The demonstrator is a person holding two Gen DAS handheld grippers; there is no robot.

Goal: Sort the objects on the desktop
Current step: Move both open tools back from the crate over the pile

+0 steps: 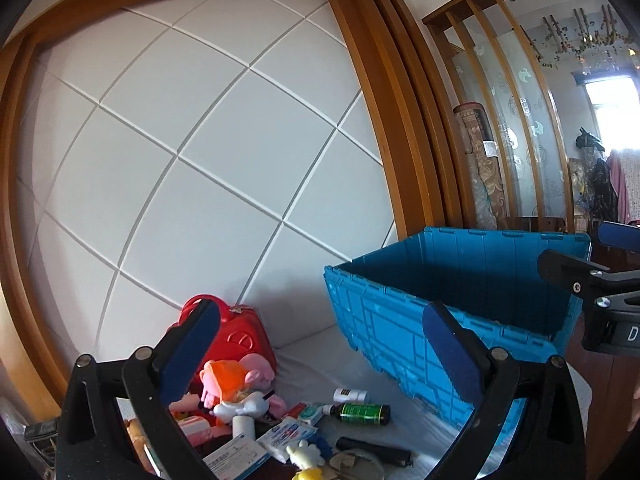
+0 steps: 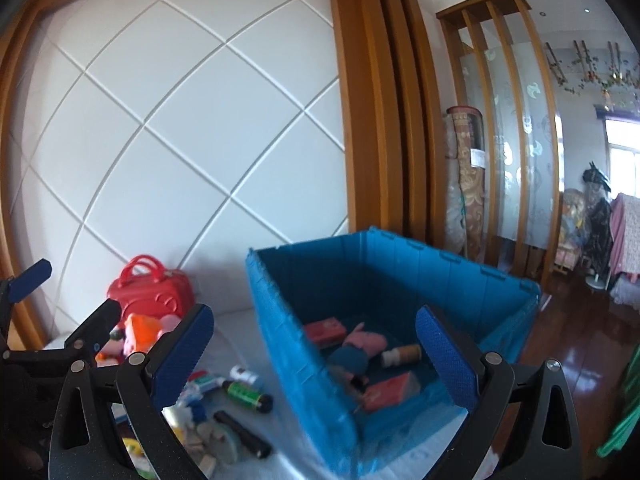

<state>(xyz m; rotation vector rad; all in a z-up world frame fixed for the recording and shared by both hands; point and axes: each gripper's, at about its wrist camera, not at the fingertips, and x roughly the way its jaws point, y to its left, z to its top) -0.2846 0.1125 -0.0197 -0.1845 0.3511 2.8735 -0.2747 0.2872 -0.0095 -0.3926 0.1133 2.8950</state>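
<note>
A blue plastic crate [image 1: 384, 332] stands on the white table; in the right wrist view [image 2: 288, 340] it holds a pink pig plush [image 2: 366, 342], red boxes and a brown bottle [image 2: 402, 354]. Left of it lies a pile: a red toy case [image 1: 236, 336], an orange-haired doll [image 1: 226, 380], a green bottle [image 1: 364, 413], a black cylinder [image 1: 374, 450], medicine boxes. My left gripper [image 1: 320, 356] is open and empty above the pile. My right gripper [image 2: 316, 356] is open and empty above the crate's near wall.
A white panelled wall [image 1: 200, 140] with a wooden frame backs the table. A wooden slat partition [image 2: 500, 120] and a rolled carpet [image 2: 468, 184] stand at right, over dark wood floor [image 2: 580, 340].
</note>
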